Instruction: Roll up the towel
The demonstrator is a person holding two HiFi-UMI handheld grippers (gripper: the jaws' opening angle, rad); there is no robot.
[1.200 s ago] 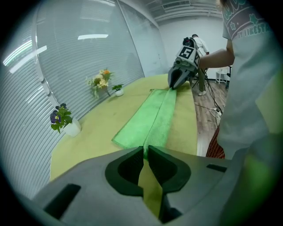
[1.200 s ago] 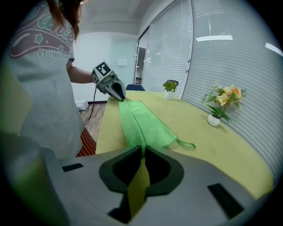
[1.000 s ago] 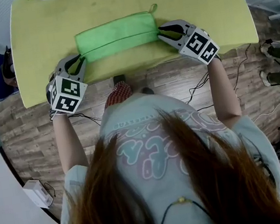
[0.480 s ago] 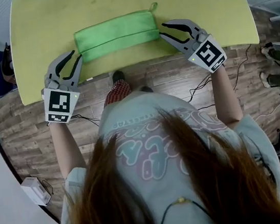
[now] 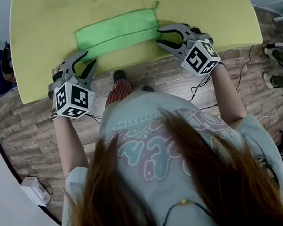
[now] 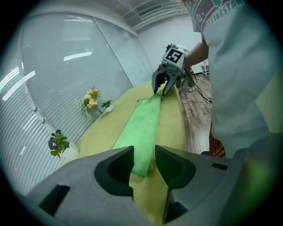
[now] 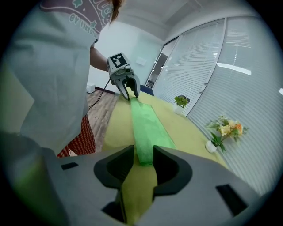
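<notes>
Nearest to me are my two claws, held low over the near edge of the desk (image 5: 36,30), one at each short end of the towel (image 5: 117,31). The jaws of my left claw (image 5: 89,58) are opening. In the left gripper view the left end of the towel lies just at the tips, in the gap between them, and the pads do not press on it. The jaws of my right claw (image 5: 160,35) are opening too. In the right gripper view the right end of the towel shows between the tips, with space on both sides, so this claw also holds nothing.

A little farther lies the towel itself, a green cloth made into a long narrow band. It lies flat on the desk, parallel to the near edge, and a small loop (image 5: 154,5) sticks out at its far right corner. I cannot tell how many layers the band has. Beyond it the desk is bare until its far edge, where a few small pots with flowers (image 6: 90,99) stand by the window.

I judge that the rolling is only partly done, and that I am now between two grips. For the next move both claws should close on the near edge of the band at its two ends, at the same time. Then they should turn it over away from me, evenly, so that the roll stays straight.
</notes>
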